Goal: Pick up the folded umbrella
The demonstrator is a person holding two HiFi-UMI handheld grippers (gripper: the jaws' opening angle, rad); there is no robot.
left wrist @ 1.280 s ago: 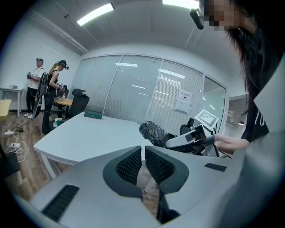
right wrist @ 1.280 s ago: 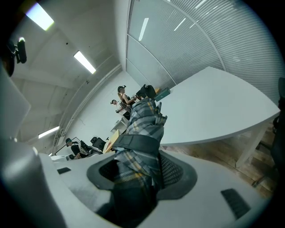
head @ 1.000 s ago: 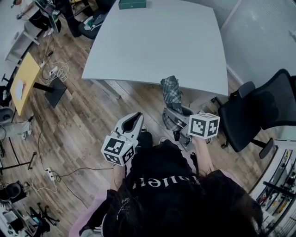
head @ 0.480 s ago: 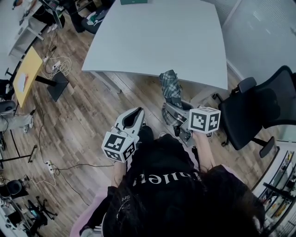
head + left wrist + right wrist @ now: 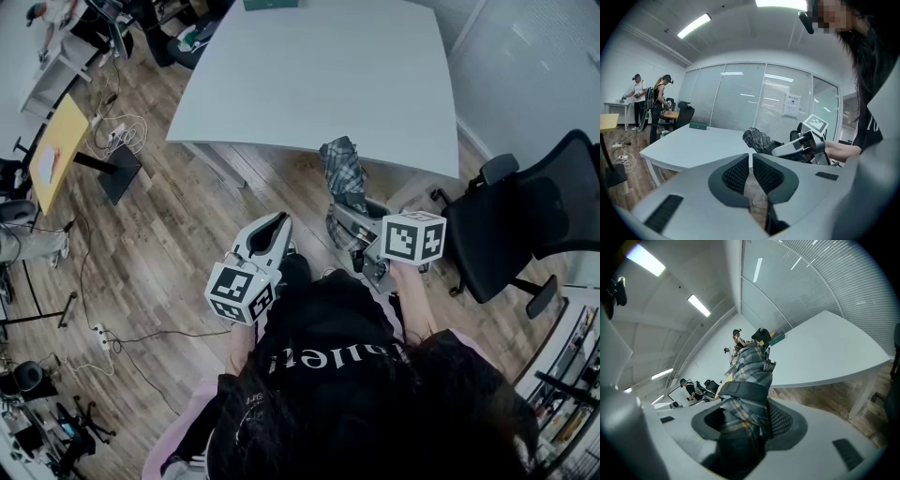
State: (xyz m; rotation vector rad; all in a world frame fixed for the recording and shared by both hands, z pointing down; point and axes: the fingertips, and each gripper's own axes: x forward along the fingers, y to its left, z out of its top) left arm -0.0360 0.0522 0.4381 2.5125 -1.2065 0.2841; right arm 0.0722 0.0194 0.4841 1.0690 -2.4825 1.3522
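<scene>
The folded umbrella [image 5: 343, 178] is dark plaid cloth with a strap round it. My right gripper [image 5: 348, 217] is shut on it, holding it off the floor in front of the near edge of the white table [image 5: 309, 84]. In the right gripper view the umbrella [image 5: 749, 380] fills the space between the jaws and sticks out past them. My left gripper [image 5: 274, 230] hovers to the left, over the wooden floor, jaws nearly together with nothing between them. From the left gripper [image 5: 751, 169] view, the umbrella [image 5: 759, 139] shows further off to the right.
A black office chair [image 5: 525, 225] stands to the right of the table. A small green box [image 5: 270, 4] lies at the table's far edge. To the left are a yellow-topped desk [image 5: 49, 159] and cables on the floor. People [image 5: 647, 101] stand in the background.
The umbrella's tip has shifted slightly up and to the left toward the table edge. Both grippers have stayed almost in place.
</scene>
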